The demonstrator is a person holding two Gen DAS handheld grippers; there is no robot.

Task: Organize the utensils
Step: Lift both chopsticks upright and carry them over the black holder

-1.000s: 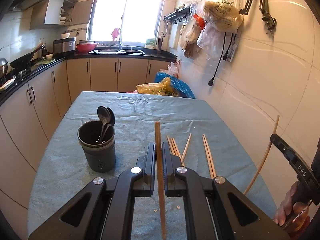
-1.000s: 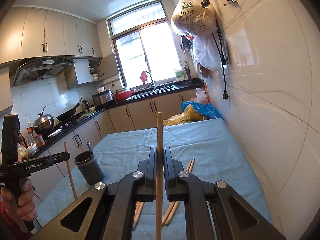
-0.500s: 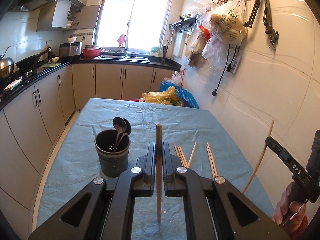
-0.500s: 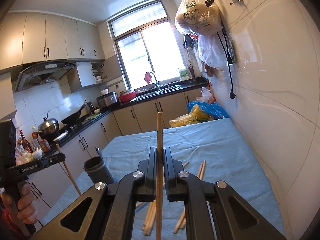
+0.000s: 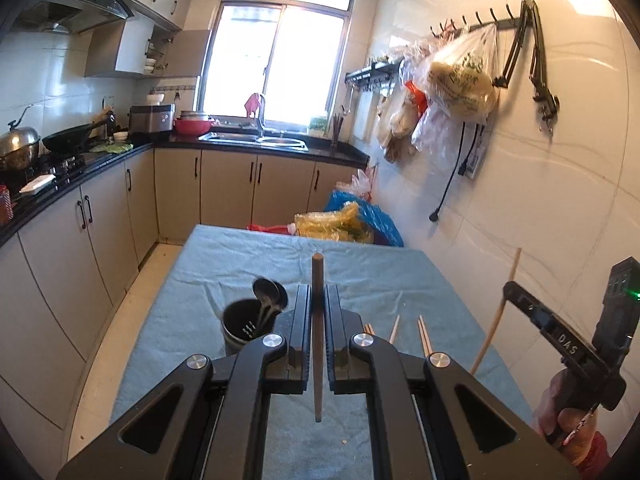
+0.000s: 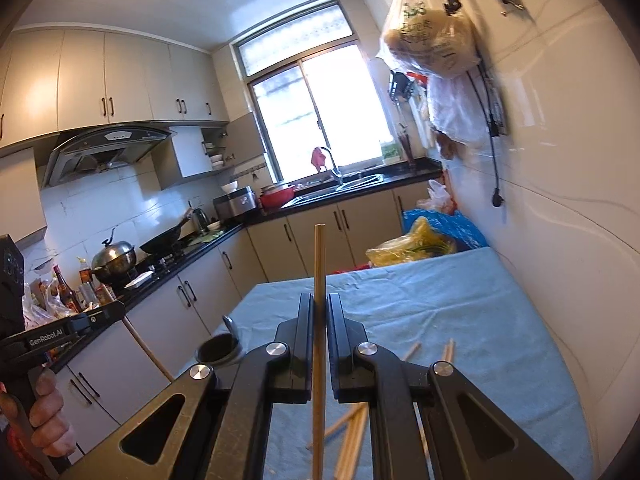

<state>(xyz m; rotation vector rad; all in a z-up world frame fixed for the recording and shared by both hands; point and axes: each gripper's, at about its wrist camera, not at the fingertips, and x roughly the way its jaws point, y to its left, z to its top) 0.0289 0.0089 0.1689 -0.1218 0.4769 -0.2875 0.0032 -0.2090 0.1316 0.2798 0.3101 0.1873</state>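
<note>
Both claws were clamped, each on one chopstick: left gripper pinched a dark brown chopstick standing near upright between its jaws, right gripper pinched a pale bamboo chopstick the same way, both sticks lifted clear of the cloth. Largest thing in view was the table under a blue-grey cloth, its far end toward the kitchen counters, its right edge along the tiled wall. Step in hand, as I judged it: carry phase, two chopsticks picked and held above the table, drop-off into the holder not yet done. Utensil holder, a dark round cup, stood upright toward the left edge of the table, just beside the left claw in the left wrist view; it held dark spoons, bowls up, leaning on the rim, count unclear. No chopsticks showed inside it. Loose chopsticks lay flat on the cloth nearer the near right side, several in a rough bunch, well apart from the holder. Next move likely called for swinging each stick over the cup mouth, tip down, then opening the jaws; the spoons crowded one side, so aiming for the free side seemed safer.
</note>
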